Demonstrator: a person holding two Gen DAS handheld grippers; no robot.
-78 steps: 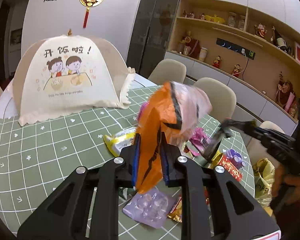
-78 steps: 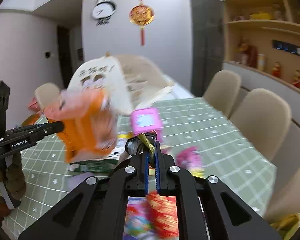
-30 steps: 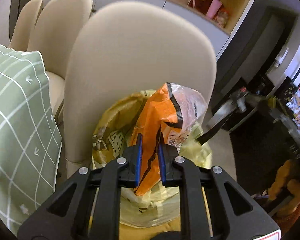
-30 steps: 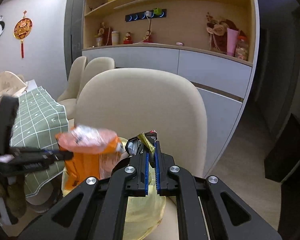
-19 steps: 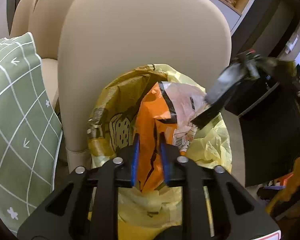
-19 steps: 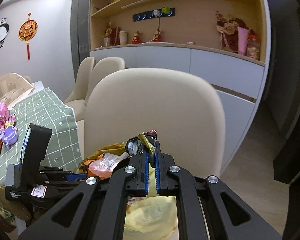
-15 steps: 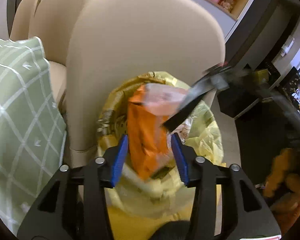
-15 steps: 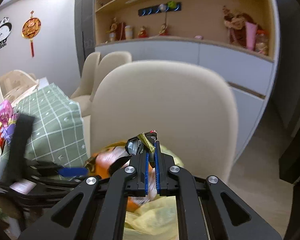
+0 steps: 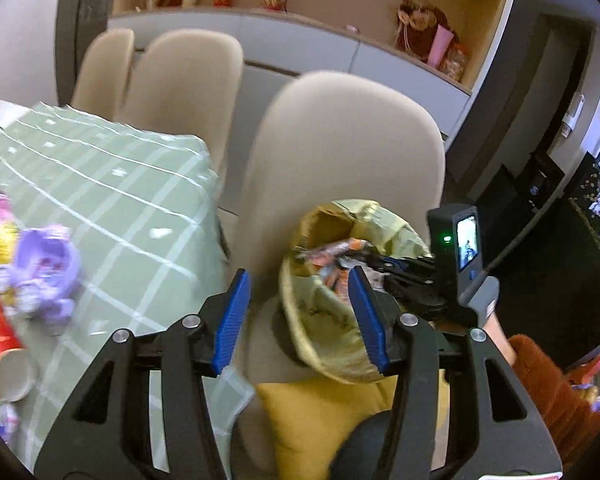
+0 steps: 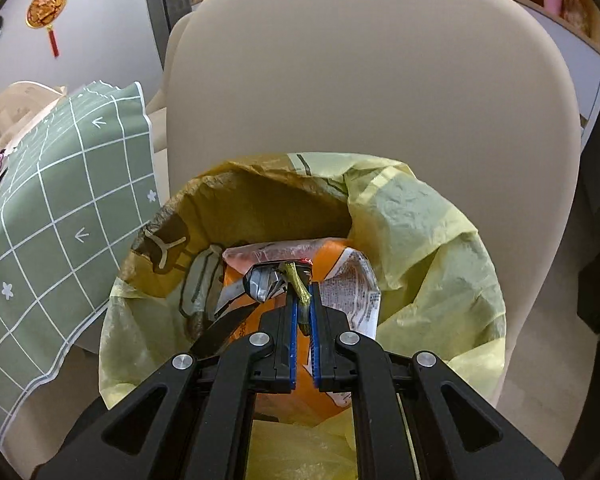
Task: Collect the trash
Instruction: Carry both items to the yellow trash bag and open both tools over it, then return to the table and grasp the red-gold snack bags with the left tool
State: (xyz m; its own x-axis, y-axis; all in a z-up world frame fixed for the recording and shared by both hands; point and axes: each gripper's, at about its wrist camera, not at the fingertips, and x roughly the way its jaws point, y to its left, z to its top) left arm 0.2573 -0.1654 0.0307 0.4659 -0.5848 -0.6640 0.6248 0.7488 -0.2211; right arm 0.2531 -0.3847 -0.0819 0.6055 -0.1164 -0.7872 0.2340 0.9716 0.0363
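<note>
Smooth beige chair (image 10: 372, 80) backs crinkled yellow trash bag (image 10: 428, 240).

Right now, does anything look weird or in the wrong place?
Yes: the yellow trash bag sits on a beige chair, not on the floor. The orange snack bag pokes upright out of its mouth.

Beige chairs (image 9: 340, 152) — wooden shelving (image 9: 300, 12) above grey cabinets (image 9: 400, 64).
</note>
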